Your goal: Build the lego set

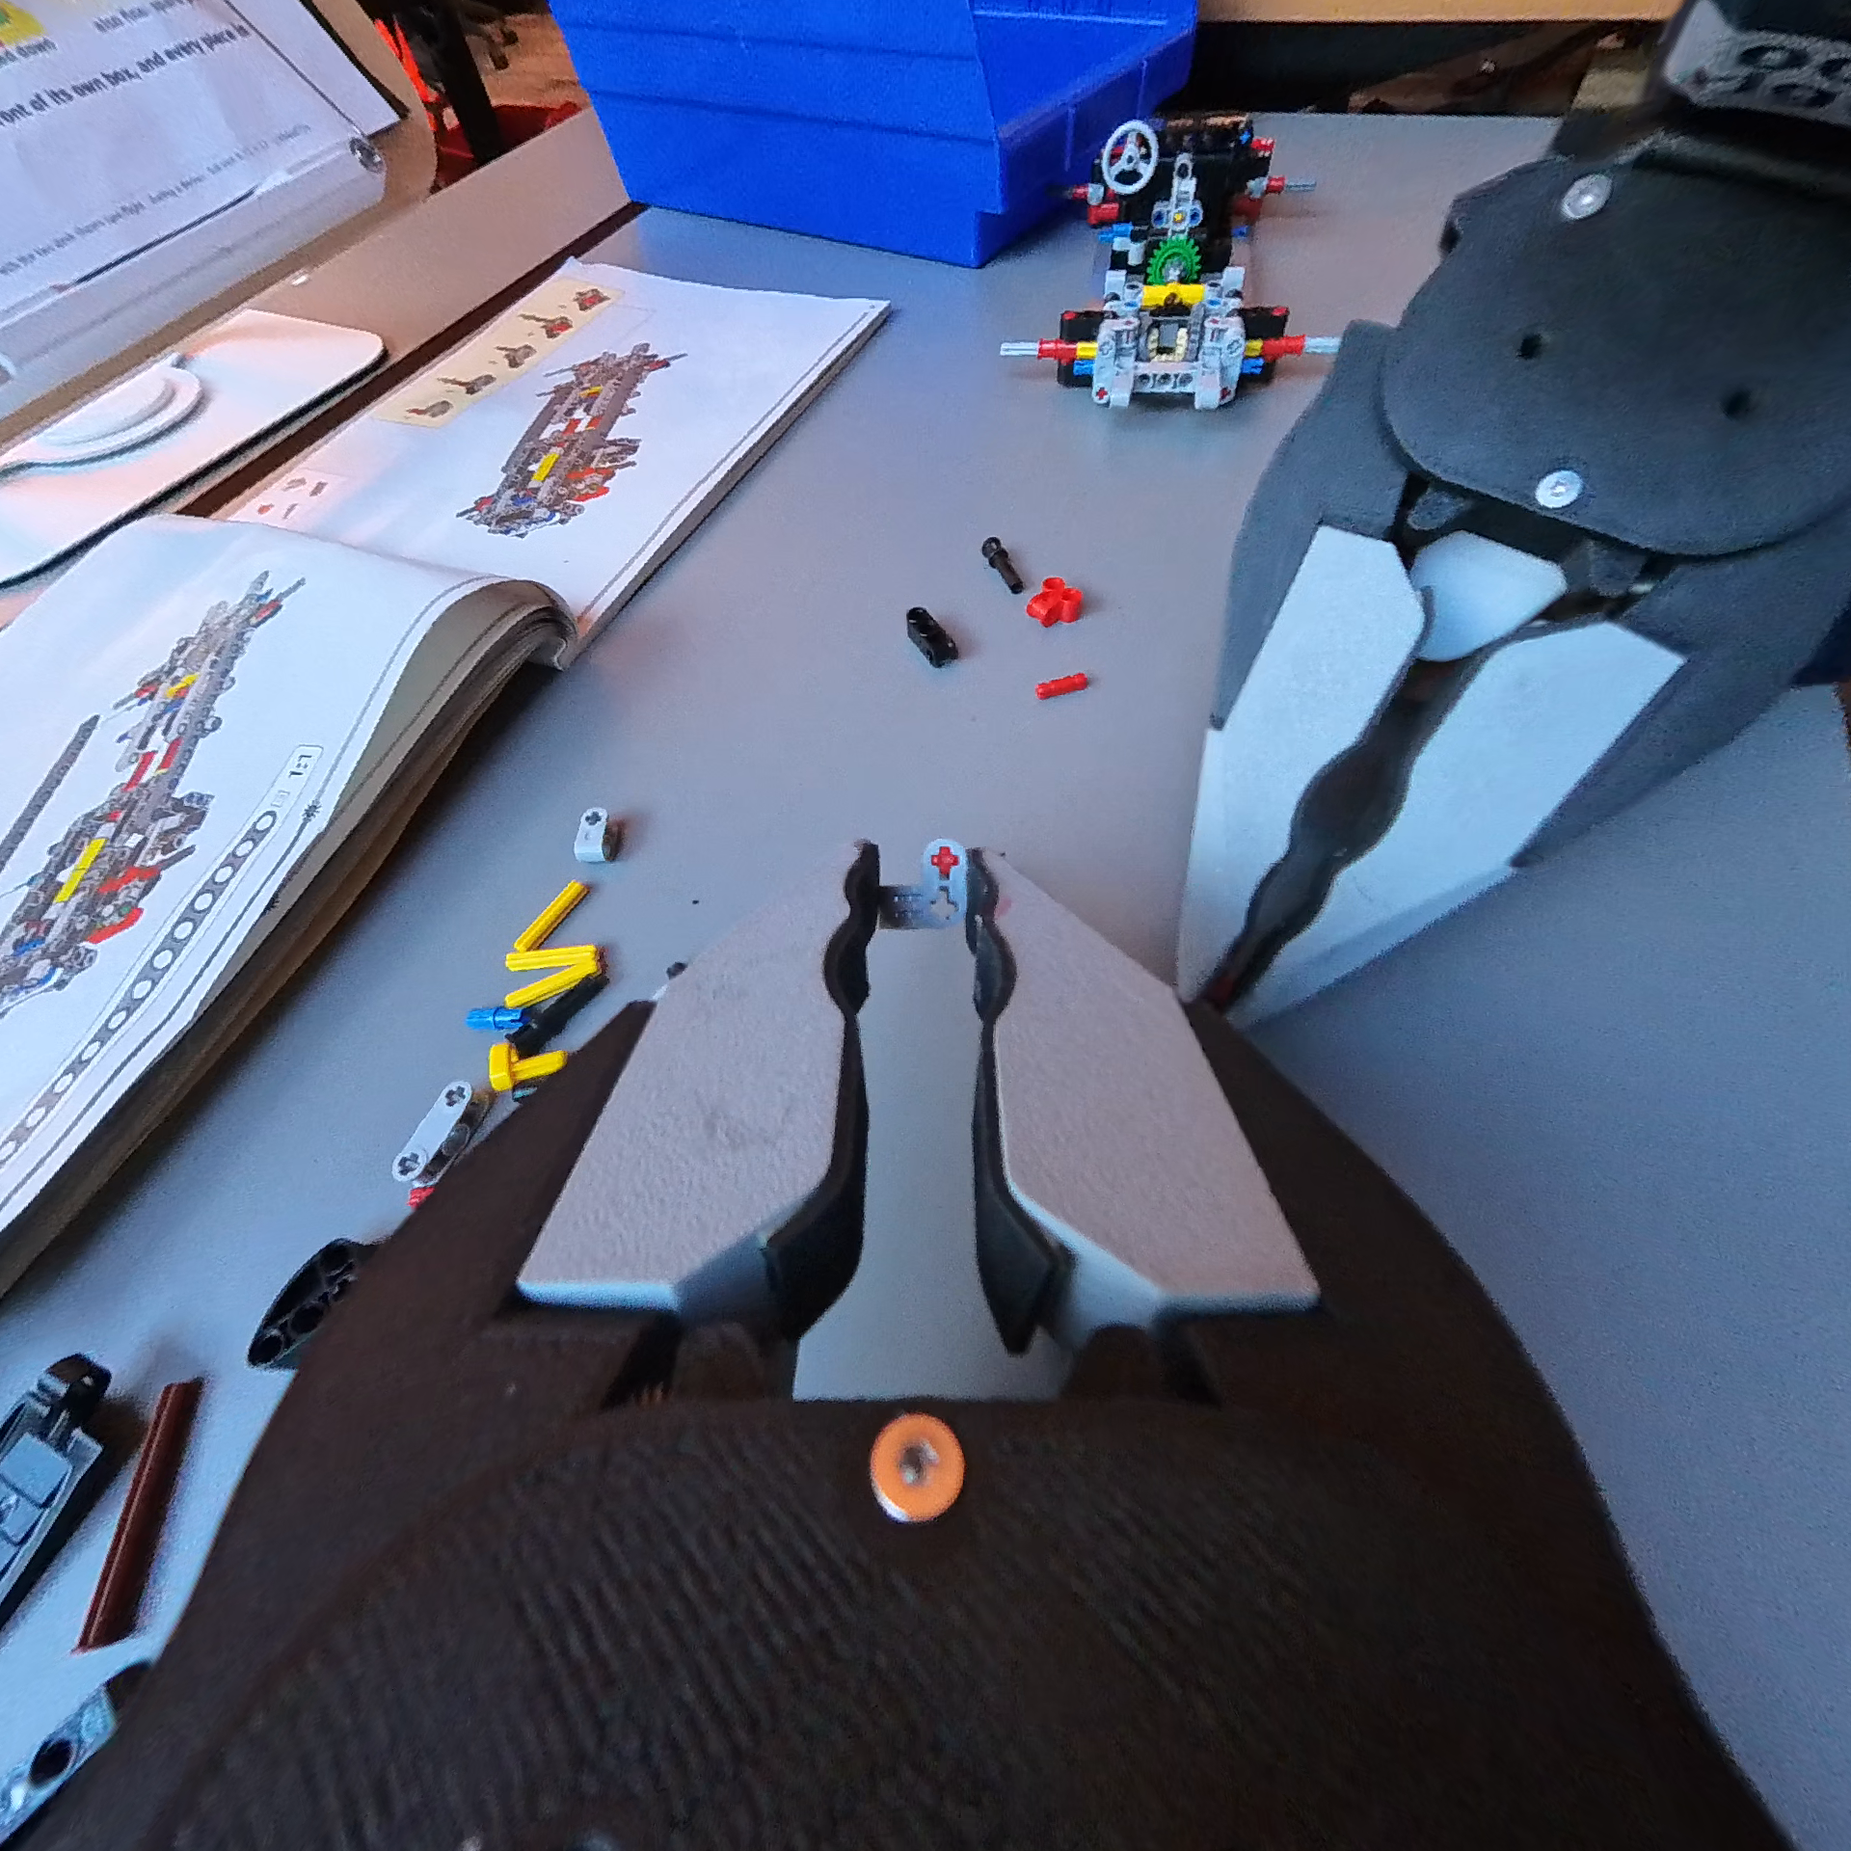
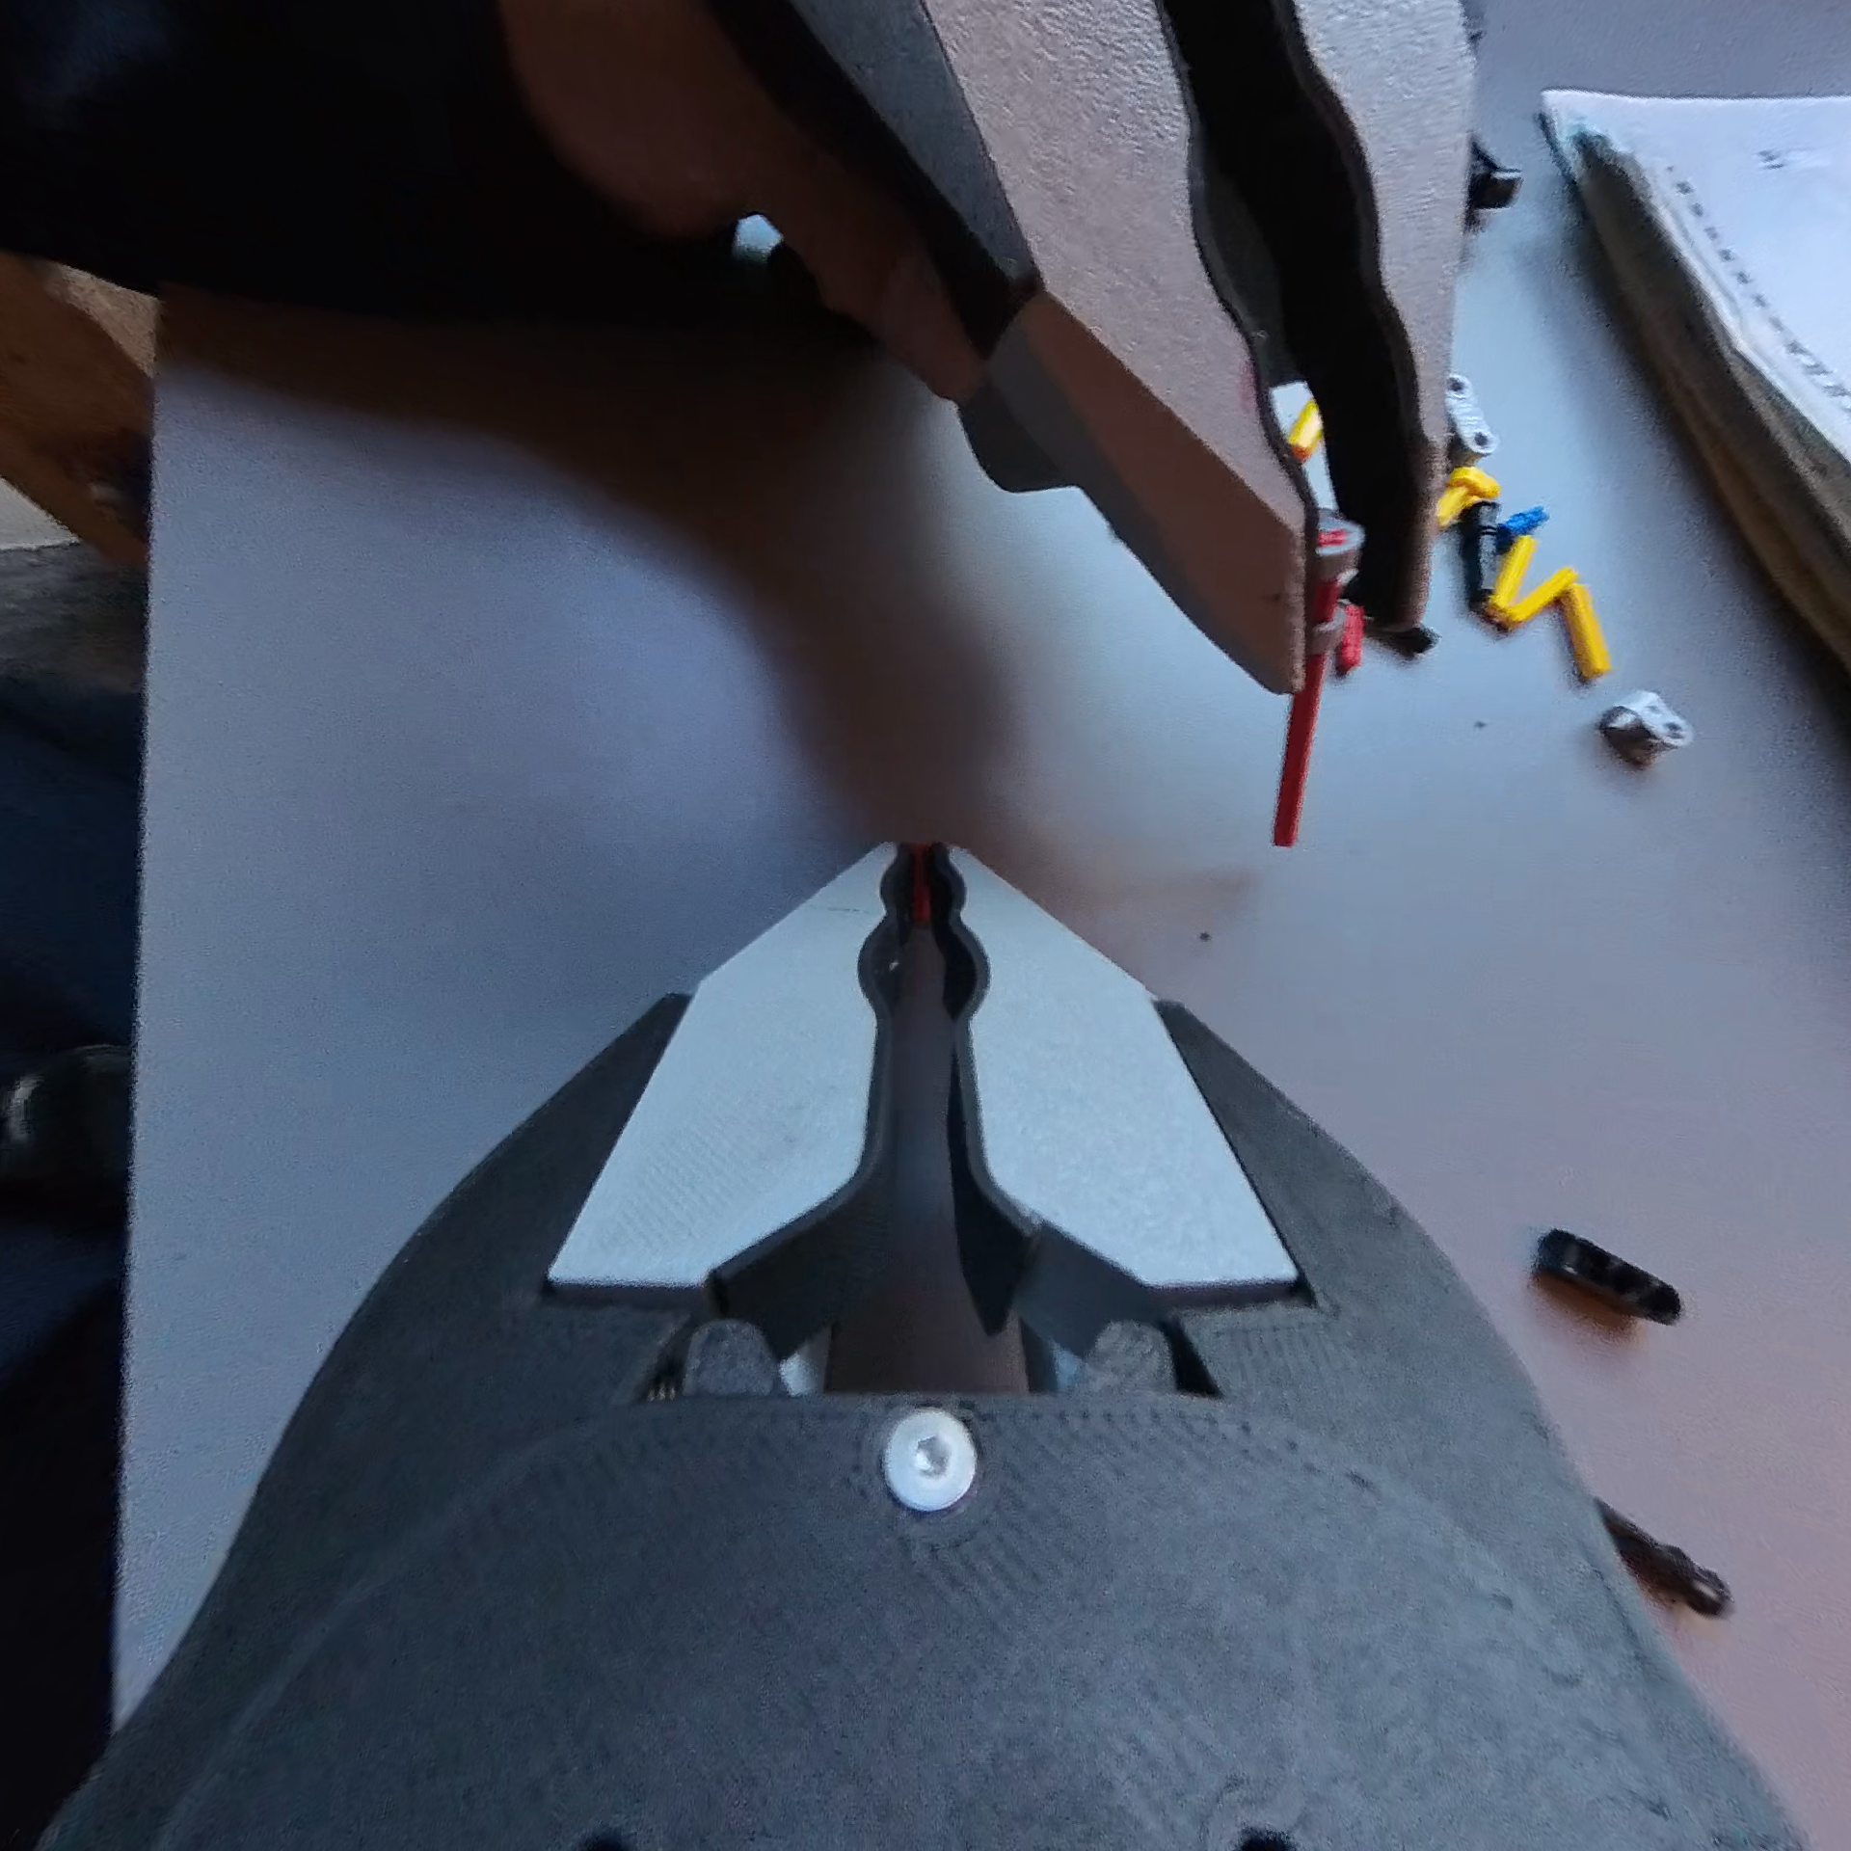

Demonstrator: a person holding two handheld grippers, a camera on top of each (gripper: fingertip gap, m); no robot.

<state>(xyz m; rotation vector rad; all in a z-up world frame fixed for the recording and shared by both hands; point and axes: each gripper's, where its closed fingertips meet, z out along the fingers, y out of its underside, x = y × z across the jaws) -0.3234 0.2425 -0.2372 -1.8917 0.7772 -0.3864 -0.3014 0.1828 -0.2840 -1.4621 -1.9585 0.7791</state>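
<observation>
While the grey tabletop (image 1: 801,621) lay littered with small red, black and yellow toy-brick pins, an open instruction booklet (image 1: 300,701) sat left, a blue bin (image 1: 871,110) and part-built chassis (image 1: 1167,290) further back. Left gripper (image 1: 921,881) was clamped on a grey connector (image 1: 927,896) carrying a red axle (image 2: 1297,761). Right gripper (image 2: 919,881) was pinched together on a thin red piece (image 2: 919,891), possibly an axle.

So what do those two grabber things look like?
Both match. The left gripper has a dark, ridged, rounded body with an orange-ringed screw. Its two pale grey fingers taper to a point, lined with wavy black pads. The right gripper looks the same, but its screw is plain silver. No cables or sleeves show.
</observation>
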